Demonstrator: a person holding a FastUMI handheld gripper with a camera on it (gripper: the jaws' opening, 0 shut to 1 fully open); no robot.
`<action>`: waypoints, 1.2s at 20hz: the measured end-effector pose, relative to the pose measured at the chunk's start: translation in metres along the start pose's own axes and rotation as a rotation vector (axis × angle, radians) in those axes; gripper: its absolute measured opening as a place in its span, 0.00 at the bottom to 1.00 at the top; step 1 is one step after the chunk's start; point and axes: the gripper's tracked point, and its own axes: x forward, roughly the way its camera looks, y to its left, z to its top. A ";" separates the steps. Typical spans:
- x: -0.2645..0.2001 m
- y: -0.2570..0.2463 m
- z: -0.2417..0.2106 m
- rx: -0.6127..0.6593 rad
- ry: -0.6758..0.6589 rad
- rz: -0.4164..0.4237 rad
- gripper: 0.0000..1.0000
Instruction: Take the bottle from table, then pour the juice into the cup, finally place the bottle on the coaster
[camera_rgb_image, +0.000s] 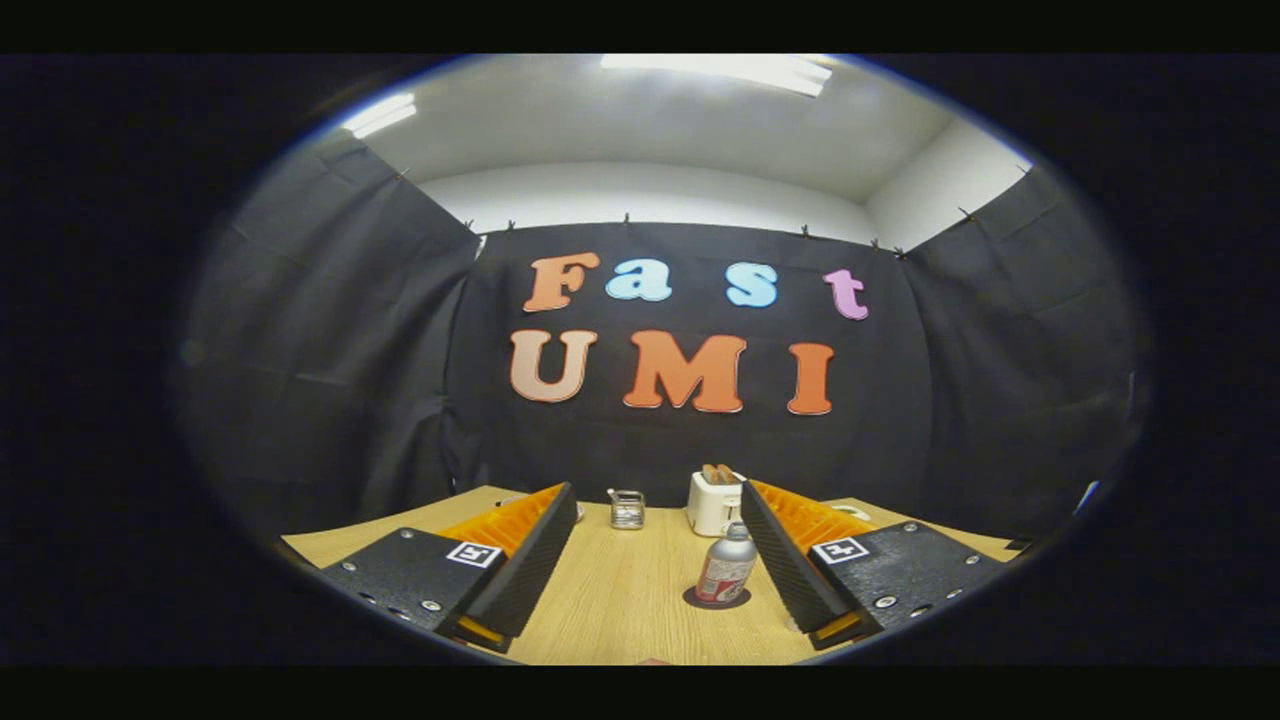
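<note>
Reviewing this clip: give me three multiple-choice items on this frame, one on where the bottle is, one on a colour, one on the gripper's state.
1. Where does the bottle stand?
A. On the dark coaster on the table
B. On top of the toaster
C. Lying inside the cup

2. What colour is the toaster at the back of the table?
A. Red
B. White
C. Green

3. What state is the gripper in?
A. Shut on the bottle
B. Shut on the cup
C. Open, holding nothing

Answers:
1. A, since the bottle stands upright on the dark round coaster, close to the right finger.
2. B, its body is white, with toast showing on top.
3. C, the fingers are spread wide apart, touching neither the bottle nor the small metal cup beyond them.
</note>
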 end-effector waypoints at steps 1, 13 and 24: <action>0.002 0.003 0.000 -0.007 0.006 0.014 0.97; 0.005 0.015 -0.002 -0.003 0.039 0.075 0.97; 0.004 0.018 0.004 0.026 0.042 0.085 0.97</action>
